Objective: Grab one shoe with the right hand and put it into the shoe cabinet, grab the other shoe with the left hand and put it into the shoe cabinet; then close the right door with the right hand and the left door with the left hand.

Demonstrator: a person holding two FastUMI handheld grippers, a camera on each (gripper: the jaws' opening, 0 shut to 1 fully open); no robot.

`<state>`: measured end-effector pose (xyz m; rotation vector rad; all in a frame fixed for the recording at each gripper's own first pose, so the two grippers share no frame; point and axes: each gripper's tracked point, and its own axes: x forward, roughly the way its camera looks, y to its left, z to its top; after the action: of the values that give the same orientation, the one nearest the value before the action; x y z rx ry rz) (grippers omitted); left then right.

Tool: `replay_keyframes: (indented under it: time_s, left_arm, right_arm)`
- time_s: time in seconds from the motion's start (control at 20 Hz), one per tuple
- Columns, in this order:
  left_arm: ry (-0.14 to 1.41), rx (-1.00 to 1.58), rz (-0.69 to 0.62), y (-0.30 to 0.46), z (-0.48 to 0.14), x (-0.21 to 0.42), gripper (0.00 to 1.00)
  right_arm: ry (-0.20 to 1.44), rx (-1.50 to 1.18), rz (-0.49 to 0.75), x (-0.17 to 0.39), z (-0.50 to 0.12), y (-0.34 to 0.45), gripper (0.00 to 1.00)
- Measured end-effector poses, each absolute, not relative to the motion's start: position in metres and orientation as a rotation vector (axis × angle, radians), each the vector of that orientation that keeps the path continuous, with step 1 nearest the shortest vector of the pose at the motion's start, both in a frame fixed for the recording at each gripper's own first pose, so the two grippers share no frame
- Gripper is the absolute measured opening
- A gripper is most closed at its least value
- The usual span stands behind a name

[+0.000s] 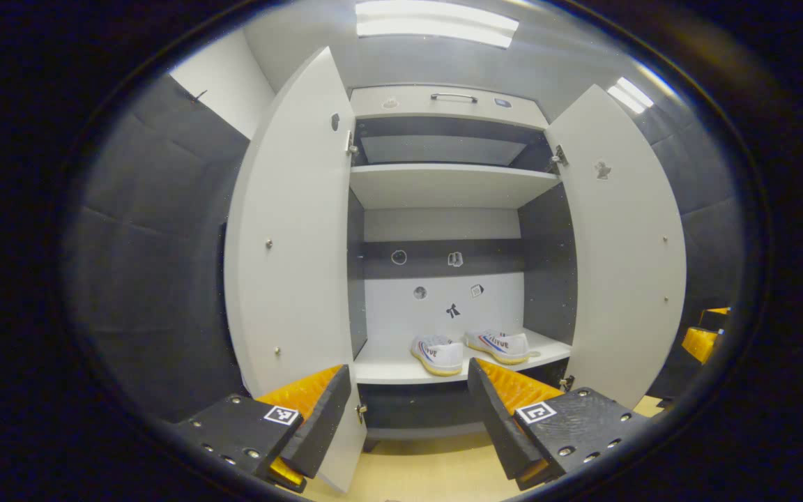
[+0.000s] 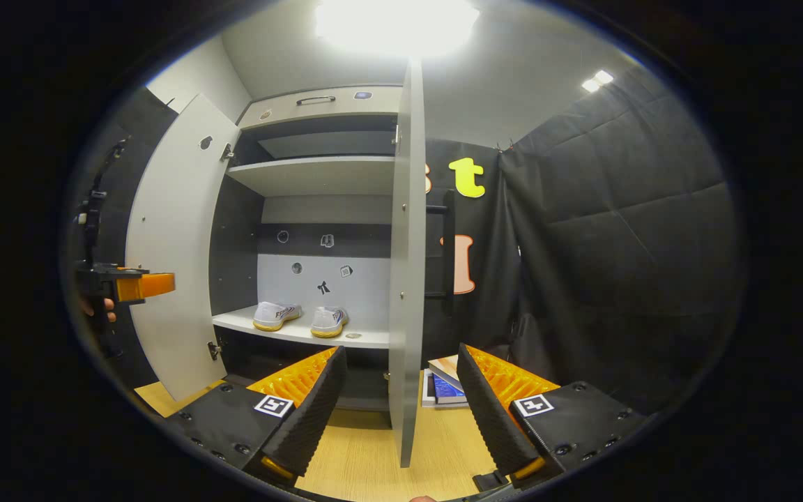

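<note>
Two white shoes with tan soles rest side by side on the lower shelf of the white shoe cabinet (image 1: 443, 185): one shoe (image 1: 438, 354) to the left, the other shoe (image 1: 499, 344) to the right. They also show as a left shoe (image 2: 274, 314) and a right shoe (image 2: 328, 321) in the right gripper view. Both doors stand open: the left door (image 1: 290, 237) and the right door (image 1: 628, 244). My left gripper (image 1: 408, 418) is open and empty, in front of the cabinet. My right gripper (image 2: 398, 408) is open and empty, with the right door's edge (image 2: 407, 265) between its fingers' line of sight.
Books (image 2: 443, 383) lie on the wooden floor (image 2: 366, 446) to the right of the cabinet. The left gripper (image 2: 126, 286), held by a hand, appears at the far left of the right gripper view. Black padded walls close the booth on both sides.
</note>
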<state>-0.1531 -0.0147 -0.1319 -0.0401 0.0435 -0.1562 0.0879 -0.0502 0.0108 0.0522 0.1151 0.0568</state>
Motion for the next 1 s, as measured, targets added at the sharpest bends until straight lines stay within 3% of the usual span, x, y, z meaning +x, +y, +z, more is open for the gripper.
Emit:
replay_keyframes:
  time_s: [0.15,0.2,0.5,0.55,0.75,0.8,0.85,0.9,1.0]
  left_arm:
    - [0.064,-0.038,-0.141,0.000,-0.141,-0.172,0.96]
    - [0.070,-0.041,-0.137,0.004,-0.144,-0.178,1.00]
    - [0.110,-0.029,-0.111,0.026,-0.162,-0.204,1.00]
    - [0.113,-0.024,-0.105,0.031,-0.163,-0.207,0.96]
    - [0.122,-0.031,-0.087,0.044,-0.167,-0.218,0.96]
    - [0.123,-0.032,-0.081,0.047,-0.168,-0.219,0.89]
    - [0.123,-0.033,-0.072,0.052,-0.168,-0.220,0.96]
    - [0.124,-0.037,-0.064,0.056,-0.169,-0.221,0.96]
    - [0.131,-0.043,-0.053,0.064,-0.170,-0.222,0.96]
  right_arm:
    - [0.110,0.062,0.024,0.090,0.017,-0.063,0.99]
    - [0.106,0.060,0.002,0.092,0.020,-0.070,0.99]
    - [0.062,0.051,-0.157,0.111,0.043,-0.122,0.99]
    - [0.056,0.050,-0.188,0.115,0.048,-0.132,0.99]
    - [0.054,0.059,-0.281,0.136,0.056,-0.156,0.94]
    - [0.058,0.061,-0.290,0.142,0.057,-0.157,0.93]
    - [0.060,0.055,-0.298,0.148,0.057,-0.158,0.96]
    - [0.061,0.042,-0.311,0.153,0.056,-0.159,0.92]
    - [0.080,0.025,-0.314,0.165,0.052,-0.155,0.96]
